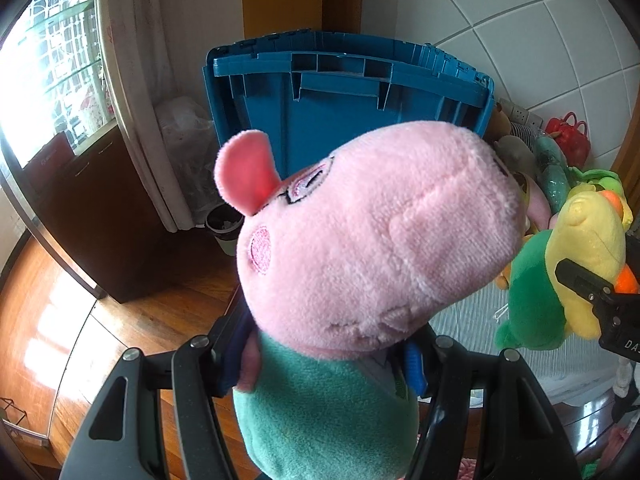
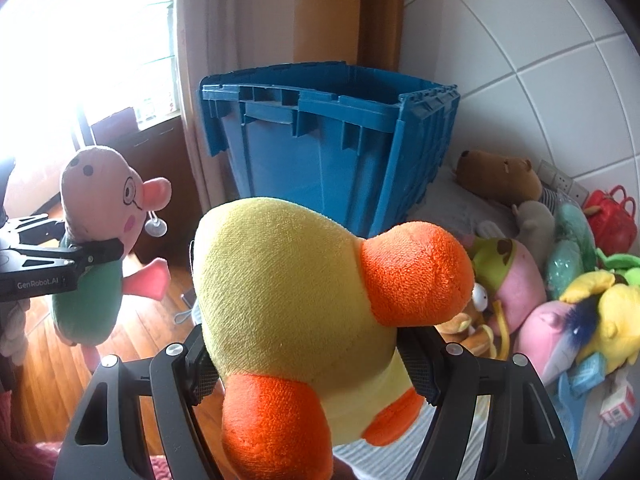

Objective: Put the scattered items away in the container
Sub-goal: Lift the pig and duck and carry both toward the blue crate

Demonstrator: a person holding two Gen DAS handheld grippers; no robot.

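L gripper (image 1: 328,356): jaws clamped on pink pig plush (image 1: 372,240) at neck, head up, green body below pads.
R gripper (image 2: 304,364): jaws clamped on yellow duck plush (image 2: 288,280); orange beak to gripper's right, orange feet low, near cam.
Container: blue crate (image 2: 320,152) straight ahead of both grippers, open top, on bed (image 2: 448,208) against tiled wall (image 2: 520,60).
Scattered items: pile of plush toys (image 2: 540,288) on bed, right of R gripper; brown bear (image 2: 500,176) beside crate.
Left of L gripper: wood floor (image 1: 60,320), window (image 1: 48,60).
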